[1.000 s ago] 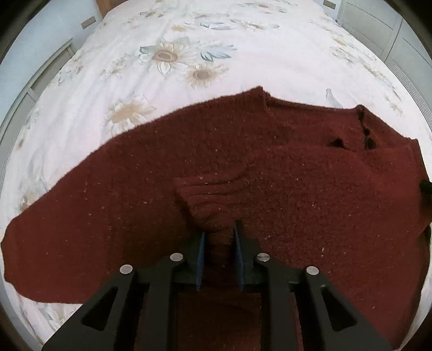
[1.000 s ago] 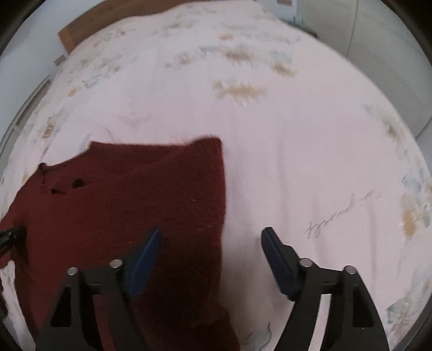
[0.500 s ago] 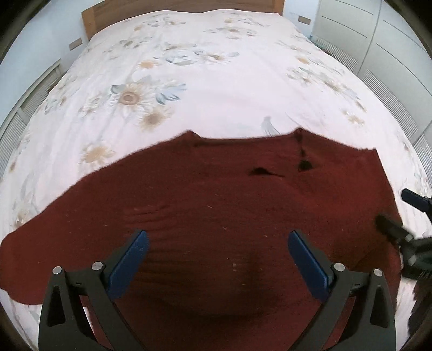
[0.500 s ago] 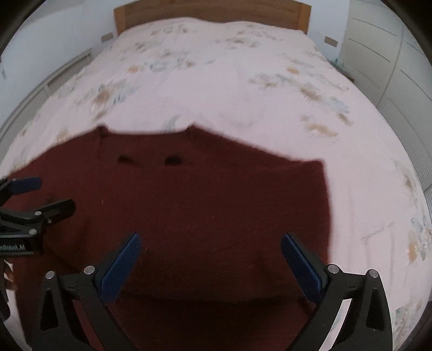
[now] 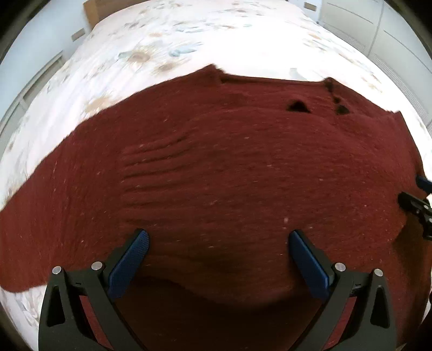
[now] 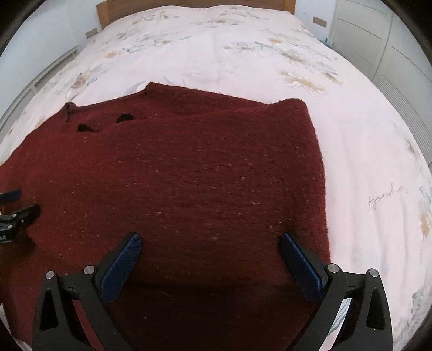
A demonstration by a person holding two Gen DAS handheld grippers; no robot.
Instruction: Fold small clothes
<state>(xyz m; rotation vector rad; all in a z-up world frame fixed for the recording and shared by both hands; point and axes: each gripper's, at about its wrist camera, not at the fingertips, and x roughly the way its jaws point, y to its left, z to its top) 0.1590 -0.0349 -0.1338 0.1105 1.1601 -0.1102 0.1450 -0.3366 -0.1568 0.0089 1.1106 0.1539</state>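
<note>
A dark red knitted sweater (image 5: 229, 167) lies spread flat on the bed, its neckline toward the headboard. It also fills the right wrist view (image 6: 189, 175), with its right edge folded straight. My left gripper (image 5: 218, 243) is open and empty, just above the sweater's near left part. My right gripper (image 6: 212, 241) is open and empty above the sweater's near right part. Each gripper shows at the edge of the other's view: the right gripper (image 5: 415, 199) and the left gripper (image 6: 13, 208).
The bed (image 6: 216, 54) has a white floral cover and a wooden headboard (image 6: 113, 8). White wardrobe doors (image 6: 391, 40) stand at the right and a wall with low panels (image 5: 35, 81) stands at the left.
My left gripper was shut on a bunched sleeve fold a second ago; it has let go and opened. Both grippers have pulled back over the near part of the flattened sweater.
</note>
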